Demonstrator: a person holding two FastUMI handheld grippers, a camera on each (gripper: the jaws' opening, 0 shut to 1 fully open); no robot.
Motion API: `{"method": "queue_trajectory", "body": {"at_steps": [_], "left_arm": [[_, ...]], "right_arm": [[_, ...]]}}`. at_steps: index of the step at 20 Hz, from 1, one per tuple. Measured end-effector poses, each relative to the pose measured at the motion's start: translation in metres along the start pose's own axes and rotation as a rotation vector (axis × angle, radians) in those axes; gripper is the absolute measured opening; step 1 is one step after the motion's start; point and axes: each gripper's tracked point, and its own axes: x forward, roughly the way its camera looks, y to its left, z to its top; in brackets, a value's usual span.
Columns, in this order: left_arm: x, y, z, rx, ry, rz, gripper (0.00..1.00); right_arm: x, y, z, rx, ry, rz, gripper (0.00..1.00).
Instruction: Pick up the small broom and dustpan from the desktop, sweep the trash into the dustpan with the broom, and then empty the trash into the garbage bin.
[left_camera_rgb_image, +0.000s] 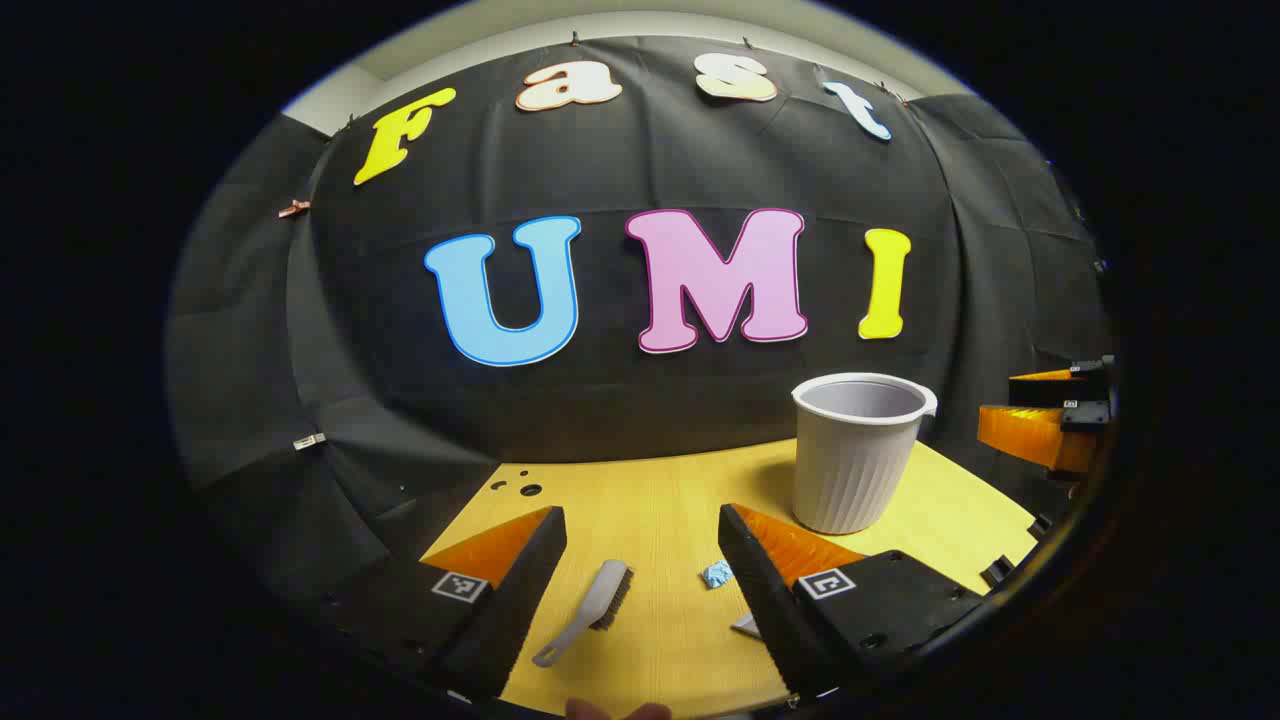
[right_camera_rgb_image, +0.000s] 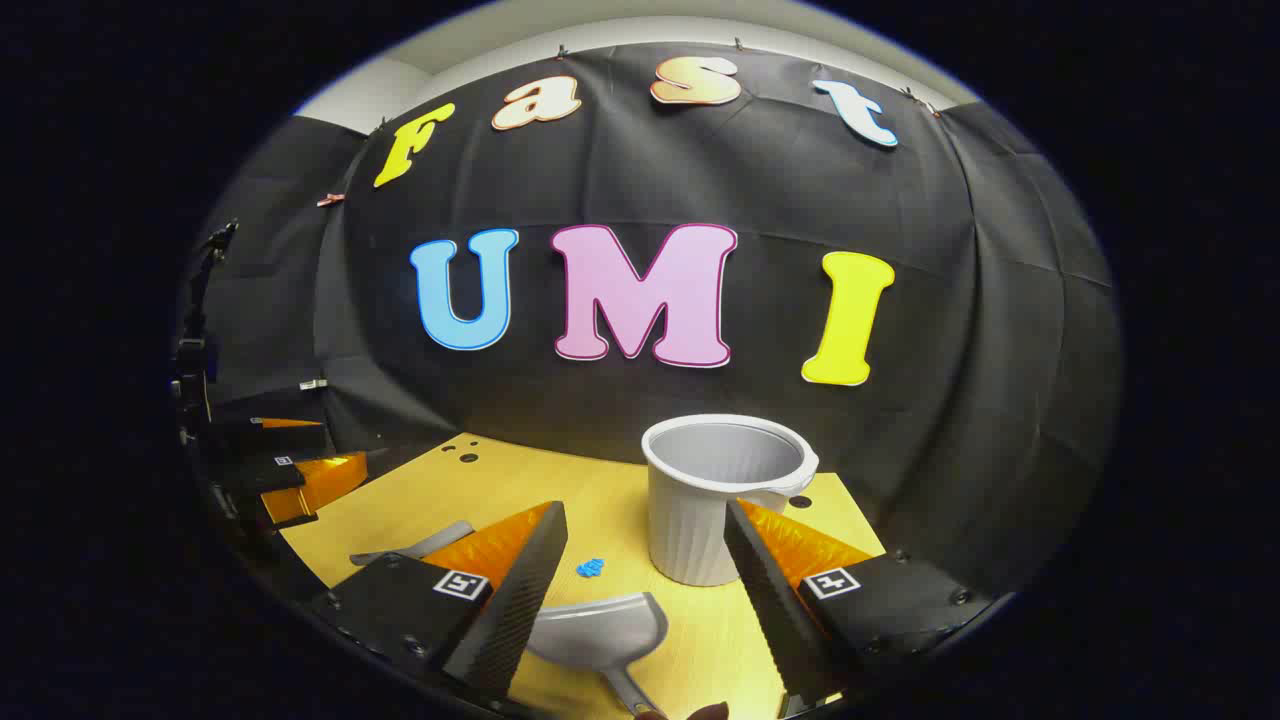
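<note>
Between the spread fingers of the left gripper (left_camera_rgb_image: 640, 590), which grips nothing, lies the small broom (left_camera_rgb_image: 590, 610) flat on the yellow desktop (left_camera_rgb_image: 660, 500), bristles toward twelve o'clock and handle trailing to about seven. Just off the finger at four o'clock sits a crumpled blue scrap of trash (left_camera_rgb_image: 716, 574), and a pale sliver low beside that finger is probably an edge of the dustpan. Farther out at one o'clock stands the ribbed white garbage bin (left_camera_rgb_image: 858, 455), upright and apparently empty, with the other gripper at three o'clock near the table edge. From the right gripper (right_camera_rgb_image: 645, 590), likewise wide open and empty, the dustpan (right_camera_rgb_image: 600, 632) lies directly between the fingers, scoop toward twelve and handle running down toward six. The trash (right_camera_rgb_image: 590, 568) rests just beyond the scoop, the bin (right_camera_rgb_image: 722, 495) behind it at one o'clock, and the broom's handle (right_camera_rgb_image: 415, 548) pokes out at nine. As I judge it, nothing is done yet: both tools are untouched, so grasping, sweeping and emptying all remain. The left gripper view gives the broom in full, the right gripper view gives the dustpan.
</note>
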Motion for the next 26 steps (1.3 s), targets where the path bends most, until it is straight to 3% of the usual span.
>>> {"method": "queue_trajectory", "body": {"at_steps": [12,15,21,24,26], "left_arm": [[-0.002,-0.004,-0.010,0.006,0.016,-0.048,0.96],[-0.003,-0.005,-0.014,0.013,0.024,-0.048,0.96],[-0.005,-0.005,-0.028,0.021,0.050,-0.043,0.96],[-0.005,-0.003,-0.036,0.019,0.062,-0.035,0.97],[-0.005,-0.001,-0.041,0.033,0.068,-0.025,0.96]], "right_arm": [[-0.004,0.008,-0.008,0.003,0.021,-0.014,0.98],[-0.003,0.013,-0.015,-0.015,0.046,0.013,0.98],[-0.016,0.025,-0.122,-0.083,0.467,0.184,0.98],[-0.024,0.023,-0.175,-0.106,0.696,0.237,0.94],[-0.026,0.017,-0.207,-0.113,0.831,0.235,0.98]]}}
